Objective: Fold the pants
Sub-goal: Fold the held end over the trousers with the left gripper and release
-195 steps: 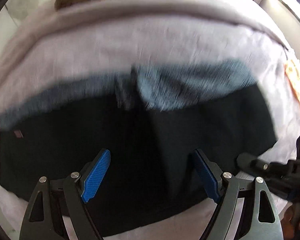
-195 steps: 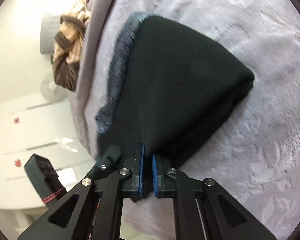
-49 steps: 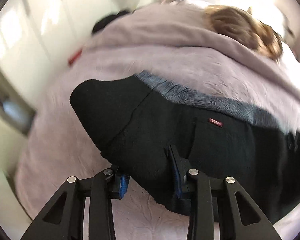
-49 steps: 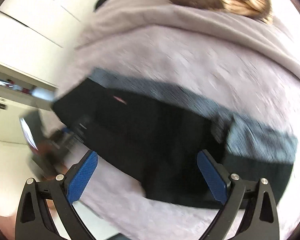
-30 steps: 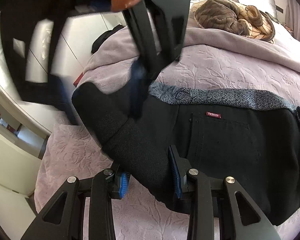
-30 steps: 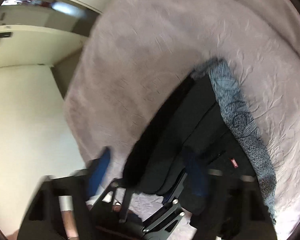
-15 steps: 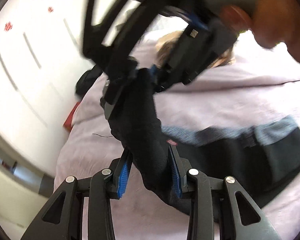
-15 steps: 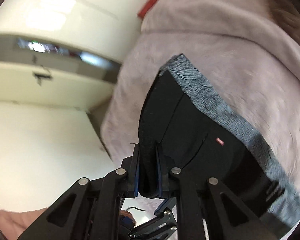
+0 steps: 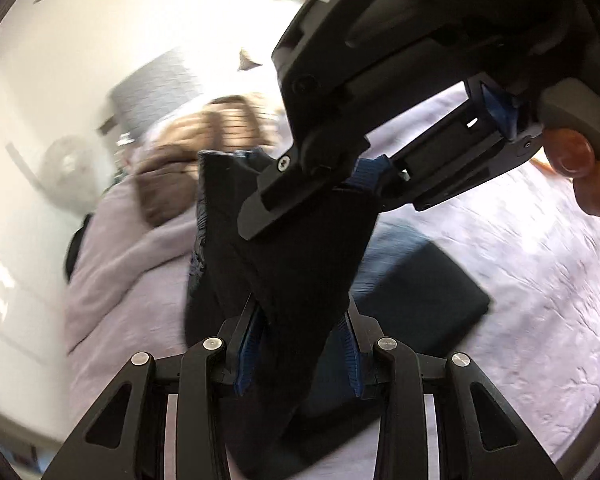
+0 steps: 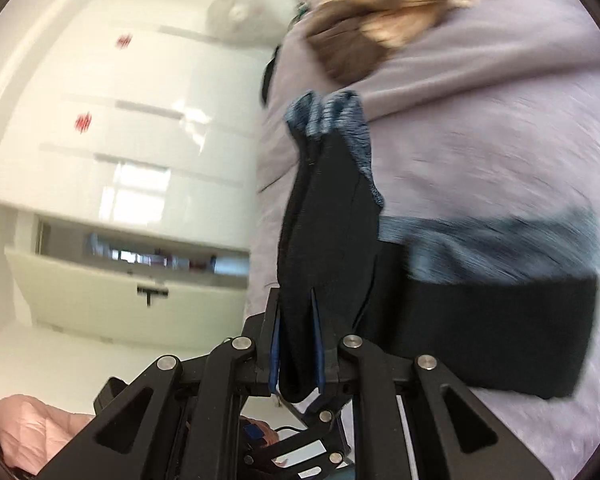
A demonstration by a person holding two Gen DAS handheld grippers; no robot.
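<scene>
Above the lilac bedspread, one end of the black pants is held lifted by both tools, while the other end lies flat on the cover as a dark folded slab with a band of grey-blue lining along its far edge. Between the blue pads of the left gripper a thick bunch of black cloth is clamped; the jaws are closed onto it and cannot be seen to meet because of the fabric between them. From the left wrist view the right gripper is seen from the side, directly above and ahead, pinching the upper part of the same raised fold, with a person's hand on its grey handle at the right edge. From the right wrist view the right gripper's blue pads are pressed against a narrow hem of the pants, and the fabric rises upright from the jaws, with grey-blue lining at its top. A crumpled brown and tan garment lies at the far end of the bed, well apart from the pants. White cabinet doors with small red marks stand beside the bed. Pink quilted fabric is visible in the lower left corner of the right wrist view. Both views are blurred.
</scene>
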